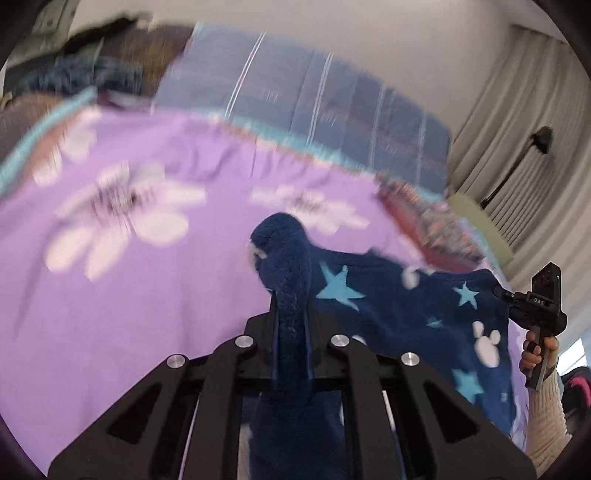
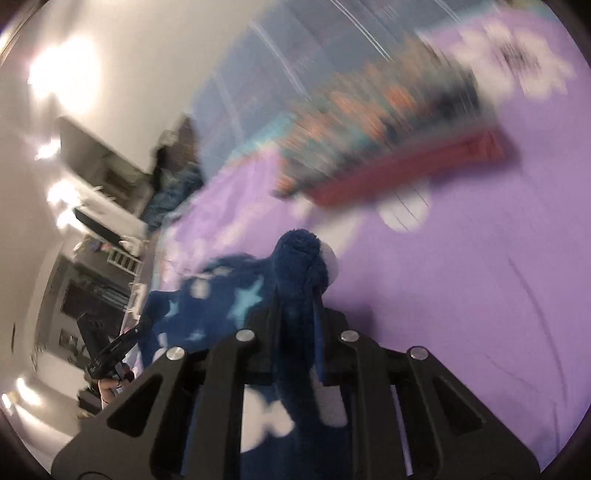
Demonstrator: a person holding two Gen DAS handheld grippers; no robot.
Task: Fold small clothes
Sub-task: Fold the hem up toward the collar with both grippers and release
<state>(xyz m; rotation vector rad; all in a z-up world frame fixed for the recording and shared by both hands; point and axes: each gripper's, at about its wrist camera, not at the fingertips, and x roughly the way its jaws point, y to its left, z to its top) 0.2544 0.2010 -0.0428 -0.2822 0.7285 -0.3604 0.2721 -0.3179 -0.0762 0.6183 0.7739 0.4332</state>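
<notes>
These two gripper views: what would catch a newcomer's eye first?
A fluffy navy fleece garment with pale blue stars hangs stretched between both grippers, over a purple bedsheet with big white flowers. The left gripper and the right gripper are each shut on a bunched edge. Behind lies a folded red-edged patterned cloth.

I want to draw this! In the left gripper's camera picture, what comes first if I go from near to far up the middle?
left gripper, shut on the blue star fleece garment → purple flowered bedsheet → blue striped pillow → white wall
</notes>
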